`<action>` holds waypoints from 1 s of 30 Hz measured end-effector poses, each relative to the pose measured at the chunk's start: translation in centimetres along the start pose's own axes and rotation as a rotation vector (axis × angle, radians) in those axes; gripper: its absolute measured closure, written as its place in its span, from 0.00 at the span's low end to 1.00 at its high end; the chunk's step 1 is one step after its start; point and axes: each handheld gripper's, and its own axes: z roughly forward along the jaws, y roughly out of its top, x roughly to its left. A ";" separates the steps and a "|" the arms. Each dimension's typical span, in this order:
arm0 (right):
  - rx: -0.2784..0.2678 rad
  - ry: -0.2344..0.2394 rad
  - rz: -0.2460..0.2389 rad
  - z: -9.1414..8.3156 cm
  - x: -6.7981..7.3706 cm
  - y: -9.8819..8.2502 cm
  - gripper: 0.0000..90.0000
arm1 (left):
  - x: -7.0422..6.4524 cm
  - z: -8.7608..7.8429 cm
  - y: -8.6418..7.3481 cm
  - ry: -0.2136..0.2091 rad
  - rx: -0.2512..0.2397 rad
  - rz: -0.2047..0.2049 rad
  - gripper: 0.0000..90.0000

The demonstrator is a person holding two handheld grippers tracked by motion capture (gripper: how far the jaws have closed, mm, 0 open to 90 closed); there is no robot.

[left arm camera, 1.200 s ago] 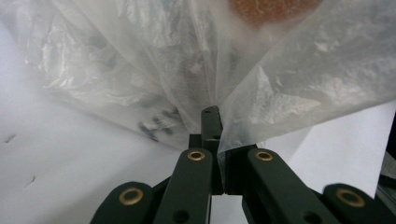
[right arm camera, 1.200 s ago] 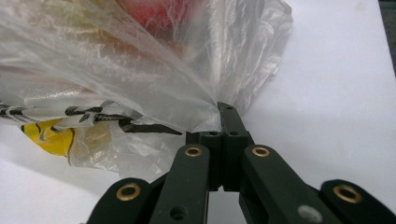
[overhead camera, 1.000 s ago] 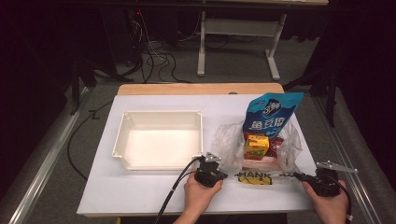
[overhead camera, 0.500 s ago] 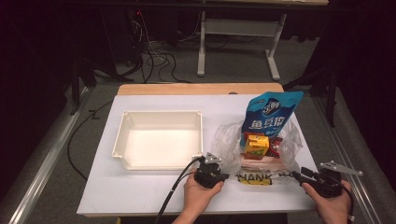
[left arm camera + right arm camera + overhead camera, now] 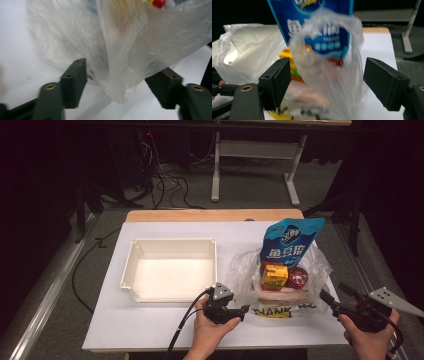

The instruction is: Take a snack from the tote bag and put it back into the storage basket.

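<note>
While the white tray [image 5: 170, 270] sits at the left of the surface [image 5: 150, 330], the left hand [image 5: 210, 332] points its left tool [image 5: 244, 311] rightward at the clear plastic bag [image 5: 245, 270] of snacks, jaws just opened with a fold of film loose between them. Further right, the right hand [image 5: 370, 337] aims the right tool [image 5: 335, 295] leftward, jaws likewise parted around the bag's edge.

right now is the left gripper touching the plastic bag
Cannot tell. In the left gripper view the plastic bag hangs between the left gripper's open, just-opened jaws, clear of the near pad, but the far pad meets the film's edge with no plain gap.
</note>
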 end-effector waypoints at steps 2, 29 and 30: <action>-0.014 0.000 -0.019 0.4 0.5 1.0 0.28 | -0.3 -1.0 0.8 0.009 -0.062 -0.012 0.25; 0.162 -0.107 0.100 9.7 -3.3 4.0 0.66 | 0.5 3.0 8.3 0.082 -0.021 -0.002 0.29; 0.171 -0.117 0.101 9.9 -3.4 3.7 0.76 | 0.5 3.6 8.0 0.094 0.004 0.003 0.33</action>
